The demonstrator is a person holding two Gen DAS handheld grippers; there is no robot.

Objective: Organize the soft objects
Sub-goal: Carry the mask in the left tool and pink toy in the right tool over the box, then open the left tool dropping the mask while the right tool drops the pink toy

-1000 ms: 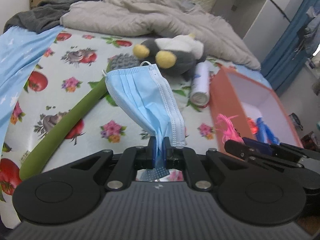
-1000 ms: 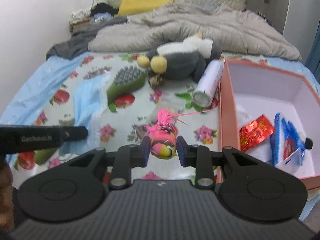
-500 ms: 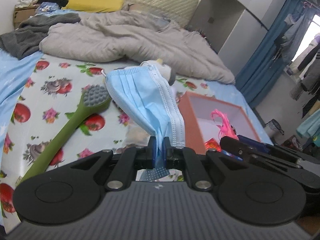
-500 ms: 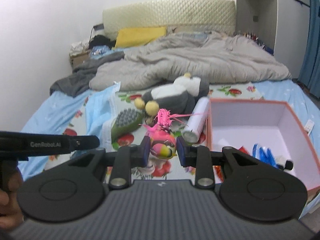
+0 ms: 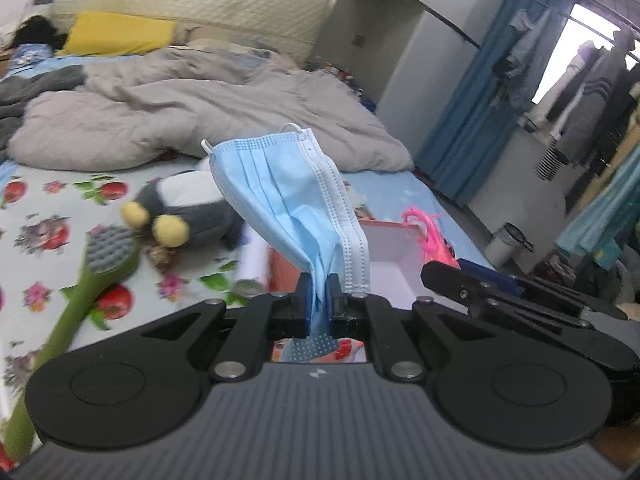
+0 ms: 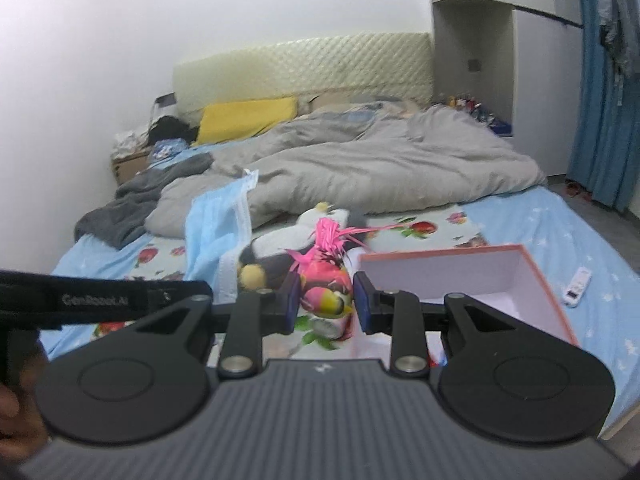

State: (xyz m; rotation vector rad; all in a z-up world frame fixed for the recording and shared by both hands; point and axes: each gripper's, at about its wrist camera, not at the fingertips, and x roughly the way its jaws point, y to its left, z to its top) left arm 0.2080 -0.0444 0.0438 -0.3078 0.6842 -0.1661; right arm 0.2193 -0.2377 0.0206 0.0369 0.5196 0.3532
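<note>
My left gripper (image 5: 319, 298) is shut on a crumpled corner of a light blue face mask (image 5: 286, 196), which stands up from the jaws above the bed. My right gripper (image 6: 325, 306) is shut on a small pink and yellow soft toy (image 6: 325, 290) with a pink tassel on top. The same mask (image 6: 216, 236) hangs at the left of the right wrist view, and the toy (image 5: 428, 236) shows at the right of the left wrist view. An open salmon-edged box (image 6: 536, 276) with white walls sits on the bed just right of the toy. A grey and white plush penguin (image 5: 188, 208) lies behind.
A green long-handled brush (image 5: 92, 280) and a white spray can (image 5: 252, 268) lie on the flowered sheet. A rumpled grey duvet (image 6: 380, 168) covers the far bed. A white remote (image 6: 578, 286) lies at the right. A person's hand (image 6: 16, 412) grips the left tool.
Both grippers have risen from the bed with their loads, and the views tilted up to show the room. The mask and the pink toy stay held the same way.
</note>
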